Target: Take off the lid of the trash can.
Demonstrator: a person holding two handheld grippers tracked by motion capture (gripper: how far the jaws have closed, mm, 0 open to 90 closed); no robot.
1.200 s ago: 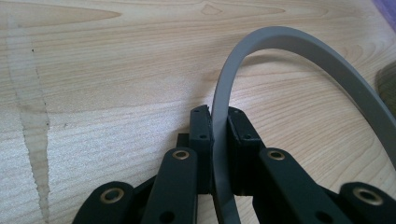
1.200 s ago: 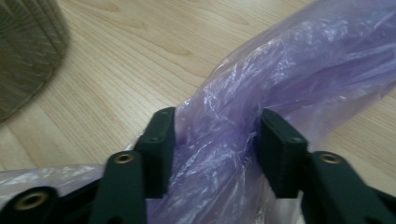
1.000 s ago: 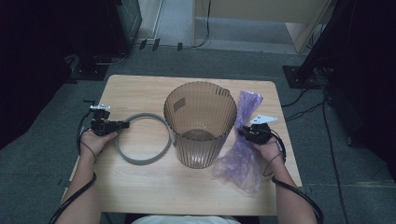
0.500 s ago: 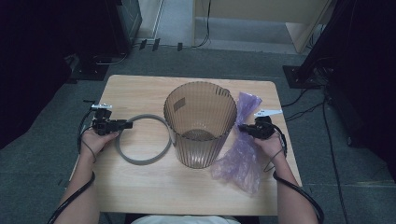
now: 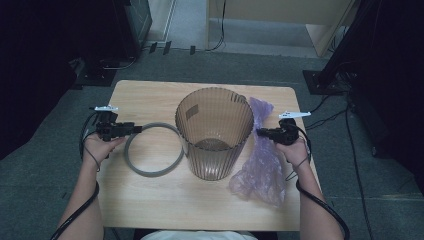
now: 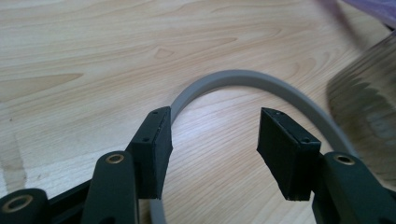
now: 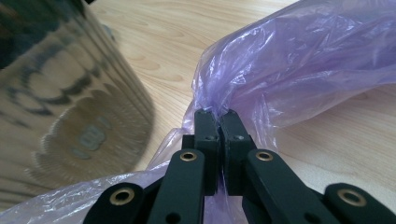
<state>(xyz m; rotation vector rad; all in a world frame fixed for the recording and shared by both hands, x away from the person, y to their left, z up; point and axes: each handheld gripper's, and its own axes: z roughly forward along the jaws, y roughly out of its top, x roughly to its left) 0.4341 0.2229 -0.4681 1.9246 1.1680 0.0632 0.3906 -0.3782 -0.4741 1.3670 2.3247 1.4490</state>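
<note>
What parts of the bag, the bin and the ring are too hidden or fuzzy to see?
- Purple bag: in the high view the brown bin covers its left edge.
- Bin: blurred in the right gripper view, so the mark on its base cannot be read.
- Grey ring: in the left gripper view the left gripper hides its near arc, and the picture's bottom edge cuts it off.

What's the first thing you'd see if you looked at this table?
The big see-through brown bin standing upright in the middle of the wooden table. To its right lies a crinkly purple plastic bag, pinched by the shut right gripper. To its left lies a grey ring, and the left gripper hangs open above its rim.
</note>
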